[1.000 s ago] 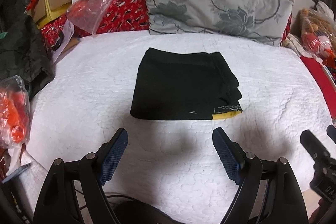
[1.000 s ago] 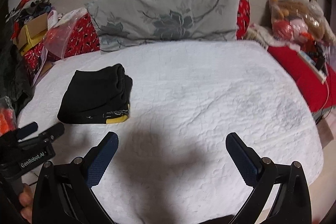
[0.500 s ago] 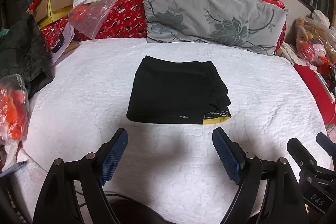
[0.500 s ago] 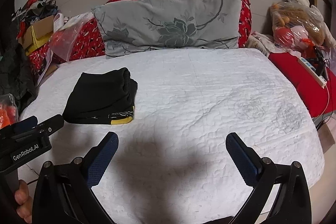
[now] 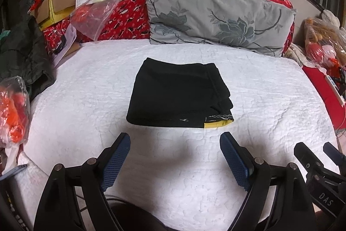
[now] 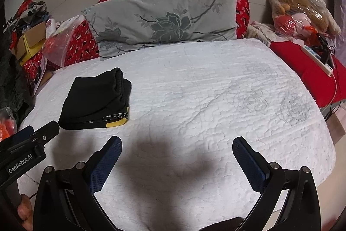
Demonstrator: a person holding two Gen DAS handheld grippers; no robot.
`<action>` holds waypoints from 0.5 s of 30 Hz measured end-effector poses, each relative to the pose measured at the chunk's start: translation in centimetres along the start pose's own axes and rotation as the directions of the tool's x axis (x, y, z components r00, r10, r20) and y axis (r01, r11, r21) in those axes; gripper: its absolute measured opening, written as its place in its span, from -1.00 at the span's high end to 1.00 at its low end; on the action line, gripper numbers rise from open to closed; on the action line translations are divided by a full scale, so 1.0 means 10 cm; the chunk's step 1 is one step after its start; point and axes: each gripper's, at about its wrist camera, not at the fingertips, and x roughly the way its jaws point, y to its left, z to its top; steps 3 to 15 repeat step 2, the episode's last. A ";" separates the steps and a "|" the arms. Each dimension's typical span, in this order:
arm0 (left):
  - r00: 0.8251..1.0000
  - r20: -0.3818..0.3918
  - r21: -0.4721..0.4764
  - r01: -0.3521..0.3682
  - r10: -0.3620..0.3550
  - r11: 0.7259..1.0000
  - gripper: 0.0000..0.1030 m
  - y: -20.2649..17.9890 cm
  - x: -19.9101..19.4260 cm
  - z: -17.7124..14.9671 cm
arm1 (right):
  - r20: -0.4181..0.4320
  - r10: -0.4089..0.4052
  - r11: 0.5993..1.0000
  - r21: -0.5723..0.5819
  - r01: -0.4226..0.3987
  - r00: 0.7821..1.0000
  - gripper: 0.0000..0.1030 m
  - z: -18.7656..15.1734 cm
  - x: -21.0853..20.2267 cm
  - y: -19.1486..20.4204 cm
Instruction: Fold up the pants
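The black pants [image 5: 177,94] lie folded into a small rectangle on the white quilted bed [image 5: 86,88], with a yellow patch at the near right corner. In the right wrist view the pants [image 6: 95,101] lie at the left. My left gripper [image 5: 175,140] is open and empty, held above the bed just in front of the pants. My right gripper [image 6: 177,144] is open and empty, over the bed to the right of the pants. Each gripper shows at the edge of the other's view: the right one [image 5: 317,155], the left one [image 6: 28,138].
A grey flowered pillow [image 5: 218,16] leans on a red headboard cushion [image 5: 125,18]. Boxes and plastic bags [image 5: 58,5] pile up at the left, an orange bag [image 5: 13,109] at the near left. A bagged soft toy [image 6: 300,10] and a power strip [image 6: 315,57] are at the right.
Both grippers have drawn back and risen a little from the bed; the folded pants look smaller and lie still. Both grippers stay open.
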 end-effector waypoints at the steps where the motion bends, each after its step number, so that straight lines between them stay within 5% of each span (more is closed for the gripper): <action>1: 1.000 -0.006 -0.002 0.000 0.000 1.000 -0.66 0.00 0.01 0.00 | -0.003 -0.001 1.000 0.003 0.001 1.000 -0.99 0.01 0.01 -0.01; 15: 1.000 -0.014 -0.003 0.001 -0.001 1.000 -0.66 0.01 0.03 0.01 | -0.007 -0.001 1.000 0.008 0.001 1.000 -1.00 0.01 0.02 -0.02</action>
